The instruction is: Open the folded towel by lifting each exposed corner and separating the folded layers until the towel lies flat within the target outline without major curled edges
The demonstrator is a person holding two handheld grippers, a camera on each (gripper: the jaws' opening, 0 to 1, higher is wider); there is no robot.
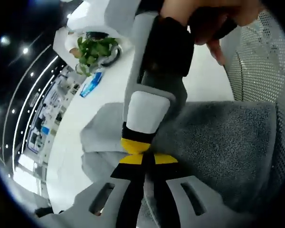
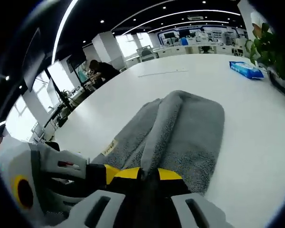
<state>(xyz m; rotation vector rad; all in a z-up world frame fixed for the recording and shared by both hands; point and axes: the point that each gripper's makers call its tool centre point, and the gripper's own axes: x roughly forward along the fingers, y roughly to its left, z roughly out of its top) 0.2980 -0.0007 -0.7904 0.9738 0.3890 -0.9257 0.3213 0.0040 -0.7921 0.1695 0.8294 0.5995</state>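
Observation:
The grey towel lies folded on the white table, with a raised ridge of cloth running down its middle. My right gripper is shut on the near end of that ridge, its yellow tips pressed together. In the left gripper view the towel spreads out to the right. My left gripper is shut on the towel's edge, right against the yellow tip of the right gripper, which a hand holds from above. The left gripper's pale body sits at the lower left of the right gripper view.
A potted plant and a blue packet stand on the table beyond the towel; they are the plant and packet in the right gripper view too. A mesh chair back is close by. A person sits at a far desk.

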